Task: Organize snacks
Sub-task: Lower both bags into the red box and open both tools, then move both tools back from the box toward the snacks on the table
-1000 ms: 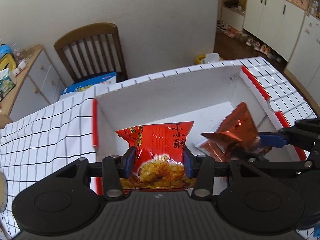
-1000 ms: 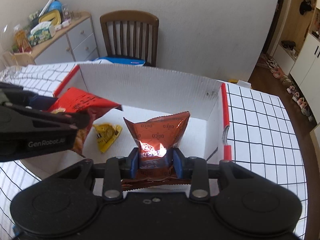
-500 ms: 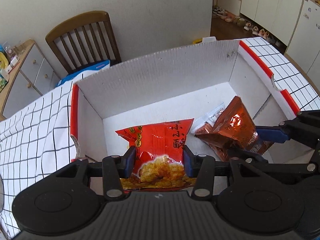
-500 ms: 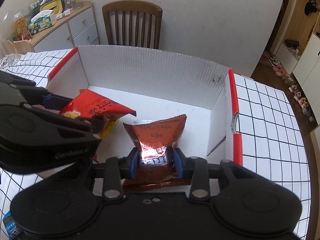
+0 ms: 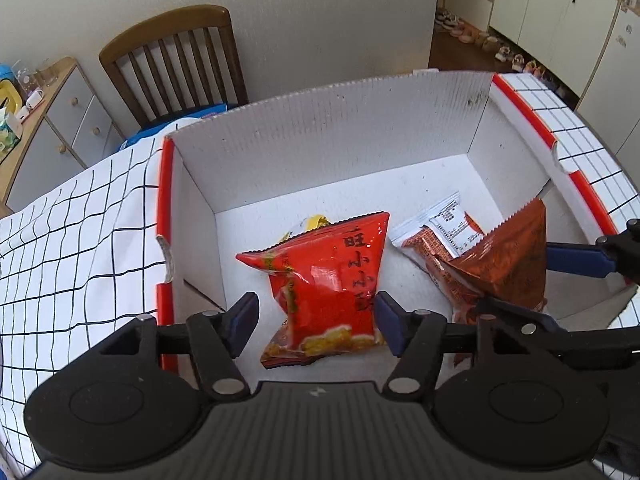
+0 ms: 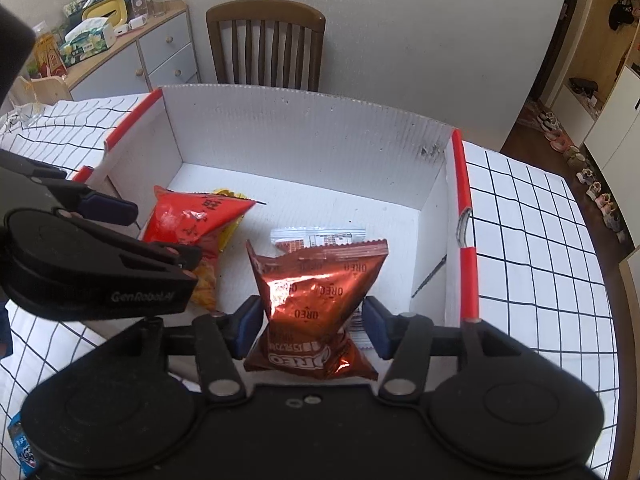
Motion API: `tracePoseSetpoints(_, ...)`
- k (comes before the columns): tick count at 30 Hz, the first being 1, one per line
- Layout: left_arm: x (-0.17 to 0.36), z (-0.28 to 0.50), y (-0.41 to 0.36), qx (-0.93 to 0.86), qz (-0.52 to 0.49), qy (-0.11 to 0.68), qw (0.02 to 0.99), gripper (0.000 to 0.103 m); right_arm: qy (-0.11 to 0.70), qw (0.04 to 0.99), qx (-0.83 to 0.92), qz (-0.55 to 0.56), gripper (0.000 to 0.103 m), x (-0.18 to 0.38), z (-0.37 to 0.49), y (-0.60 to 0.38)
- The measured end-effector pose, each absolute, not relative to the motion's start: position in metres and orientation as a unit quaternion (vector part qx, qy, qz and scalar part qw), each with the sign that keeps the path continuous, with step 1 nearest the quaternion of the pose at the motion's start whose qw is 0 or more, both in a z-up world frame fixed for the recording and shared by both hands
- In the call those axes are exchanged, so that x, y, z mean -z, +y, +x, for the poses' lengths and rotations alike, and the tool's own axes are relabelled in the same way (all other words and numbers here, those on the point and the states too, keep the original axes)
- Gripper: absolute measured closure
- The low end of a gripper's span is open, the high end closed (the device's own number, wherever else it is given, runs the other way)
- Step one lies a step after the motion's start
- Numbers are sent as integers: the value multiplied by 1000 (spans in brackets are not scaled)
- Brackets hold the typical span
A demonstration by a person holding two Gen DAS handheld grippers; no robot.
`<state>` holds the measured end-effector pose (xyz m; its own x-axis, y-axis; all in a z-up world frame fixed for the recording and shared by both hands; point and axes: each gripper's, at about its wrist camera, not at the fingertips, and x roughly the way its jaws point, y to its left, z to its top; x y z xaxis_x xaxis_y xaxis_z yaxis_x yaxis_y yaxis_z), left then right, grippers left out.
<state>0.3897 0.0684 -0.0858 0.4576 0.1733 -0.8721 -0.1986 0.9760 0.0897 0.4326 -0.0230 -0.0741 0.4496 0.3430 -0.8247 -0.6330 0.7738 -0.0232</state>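
Left wrist view: the left gripper (image 5: 316, 320) has just been opening its jaws, and the red snack bag (image 5: 328, 284) now stands between the blue pads with a gap at the left pad, released in the near left part of the white box (image 5: 320, 128). In the right wrist view the right gripper (image 6: 314, 324) has likewise just spread apart; the copper Oreo bag (image 6: 316, 296) sits loosely between its pads, near the box's right side. A flat brown-and-white packet (image 6: 316, 240) lies just behind it, and a yellow packet (image 6: 228, 216) peeks from under the red bag.
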Motion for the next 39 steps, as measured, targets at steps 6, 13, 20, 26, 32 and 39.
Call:
tracePoseSetpoints(6, 70, 377, 69, -104, -20, 496, 862, 40, 421, 846, -289, -155, 38, 61, 422, -30)
tracePoseSetpoints(13, 49, 354, 66, -100, -15, 473, 875, 40, 405, 856, -285, -146, 35, 41, 406, -41)
tracePoseSetpoints(20, 24, 326, 60, -89, -16, 449, 889, 40, 383, 869, -285, -132, 32, 17, 385, -50)
tracePoseSetpoints(26, 4, 301, 57, -79, -22, 431, 899, 40, 376, 875, -281, -117, 32, 5, 367, -59)
tracePoseSetpoints(32, -11, 272, 53, -77, -21, 412, 908, 40, 357, 881, -291, -103, 32, -11, 342, -68)
tracePoseSetpoints(39, -20, 243, 47, -67, -24, 393, 917, 40, 339, 888, -298, -87, 28, -23, 312, -77)
